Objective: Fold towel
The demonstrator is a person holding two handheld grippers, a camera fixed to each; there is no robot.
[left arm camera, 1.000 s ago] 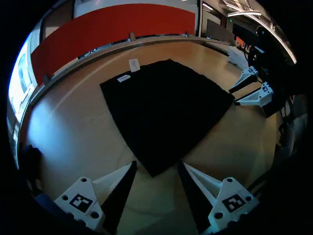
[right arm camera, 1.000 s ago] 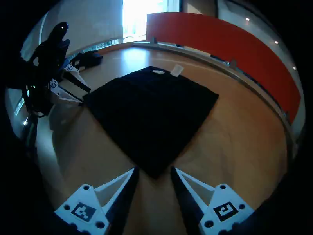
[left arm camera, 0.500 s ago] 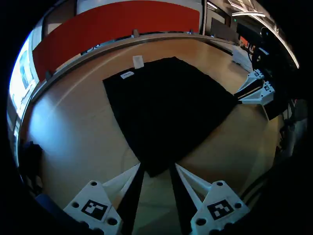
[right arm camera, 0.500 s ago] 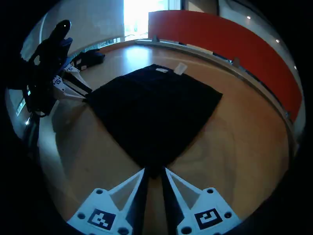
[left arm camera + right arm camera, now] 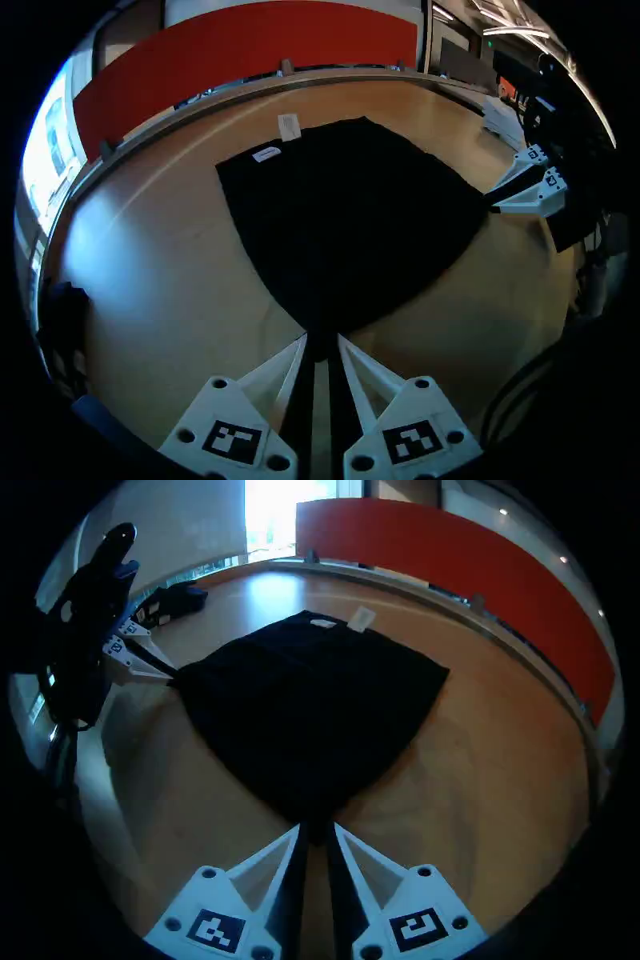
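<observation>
Pinched at bottom centre of each view: towel (image 5: pixel 352 216) corners, with left gripper (image 5: pixel 322 342) and right gripper (image 5: pixel 317 830) both closed on them, likely for lifting and folding across the table (image 5: pixel 160 264)

Left gripper (image 5: pixel 322 346): fingers nearly together, narrow slit between them, tips pinching a corner of the towel (image 5: pixel 352 216). Right gripper (image 5: pixel 318 832): same pose, fingers nearly parallel, tips clamped on another corner.

Black towel (image 5: pixel 352 216), roughly square, flat on wood surface (image 5: pixel 160 264). Two white tags (image 5: pixel 268 154) at far edge. One corner pinched in left tool (image 5: pixel 322 342), another in right tool (image 5: pixel 318 829).
</observation>
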